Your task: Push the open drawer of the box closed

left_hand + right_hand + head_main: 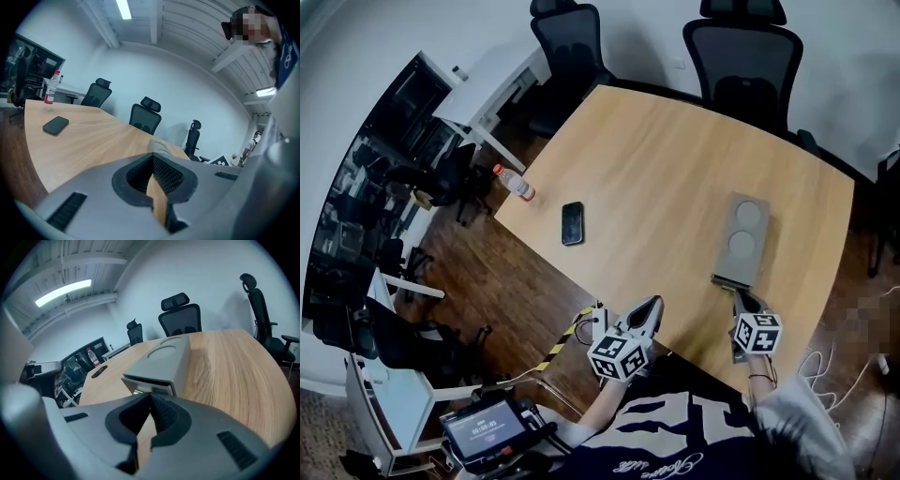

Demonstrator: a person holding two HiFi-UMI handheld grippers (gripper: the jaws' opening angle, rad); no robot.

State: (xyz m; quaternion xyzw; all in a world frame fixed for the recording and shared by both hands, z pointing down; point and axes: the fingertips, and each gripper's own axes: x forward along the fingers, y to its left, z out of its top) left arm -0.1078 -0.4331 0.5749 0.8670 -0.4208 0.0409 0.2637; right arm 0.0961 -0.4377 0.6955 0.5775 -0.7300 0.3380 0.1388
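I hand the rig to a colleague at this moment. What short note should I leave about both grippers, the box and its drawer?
Left gripper: shut, empty, at the table's near edge, apart from the box.
Right gripper: shut, empty, aimed at the drawer, close before it; contact unclear.
Box: on the table, drawer partly open.
Done: right gripper lined up. Left: push the drawer fully in.

No words or numbers can be read. White lettering on my dark shirt (661, 464) and digits on the small screen (485, 428) are too blurred.
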